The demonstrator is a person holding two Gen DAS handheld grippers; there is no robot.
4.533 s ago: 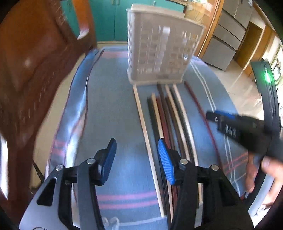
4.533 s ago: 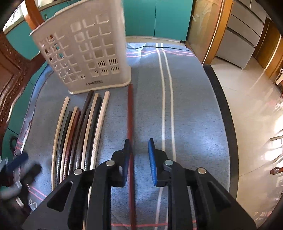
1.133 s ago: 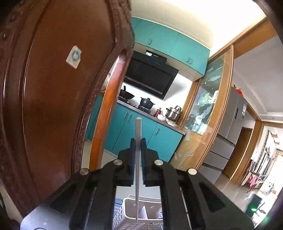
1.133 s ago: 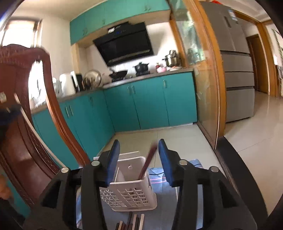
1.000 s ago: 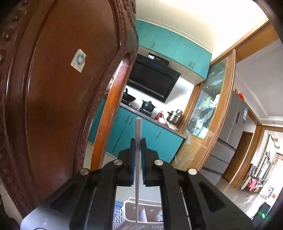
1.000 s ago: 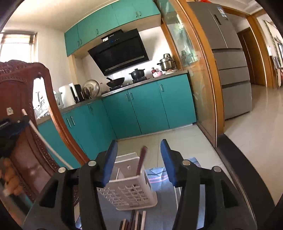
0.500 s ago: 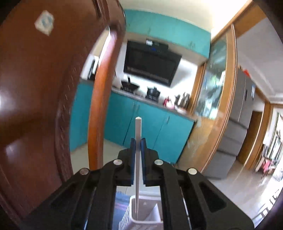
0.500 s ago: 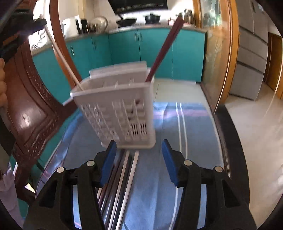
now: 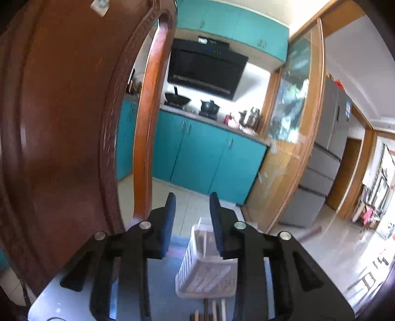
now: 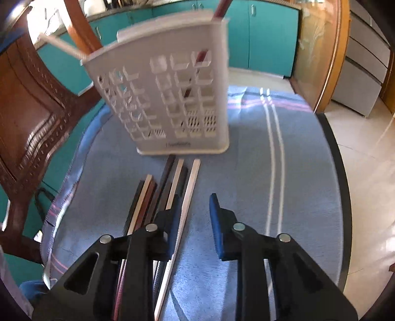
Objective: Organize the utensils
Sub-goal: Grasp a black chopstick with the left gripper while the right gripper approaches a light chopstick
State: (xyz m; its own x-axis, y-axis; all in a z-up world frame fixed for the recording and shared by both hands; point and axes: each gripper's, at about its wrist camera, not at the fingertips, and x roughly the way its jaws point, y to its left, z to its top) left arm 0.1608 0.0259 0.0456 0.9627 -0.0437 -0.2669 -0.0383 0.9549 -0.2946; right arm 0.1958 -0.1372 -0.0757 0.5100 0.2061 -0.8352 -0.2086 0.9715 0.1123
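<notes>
Left tool (image 9: 192,222): jaws just parted, nothing between them — white holder (image 9: 206,269) stands past and below the tips.
Right tool (image 10: 193,224): jaws just narrowing yet still apart, empty — hovering above the worktop (image 10: 246,172).
Chopsticks (image 10: 167,187): a row lying flat, ends just before the holder; the pale outermost one runs under the right tool's left finger.
In holder: a red-brown stick (image 10: 221,8) and a white stick (image 10: 61,45), both leaning.

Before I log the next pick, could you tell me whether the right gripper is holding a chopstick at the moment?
No, the right gripper stands open and empty above the chopsticks on the table, its jaws having just been closing with nothing between them.
</notes>
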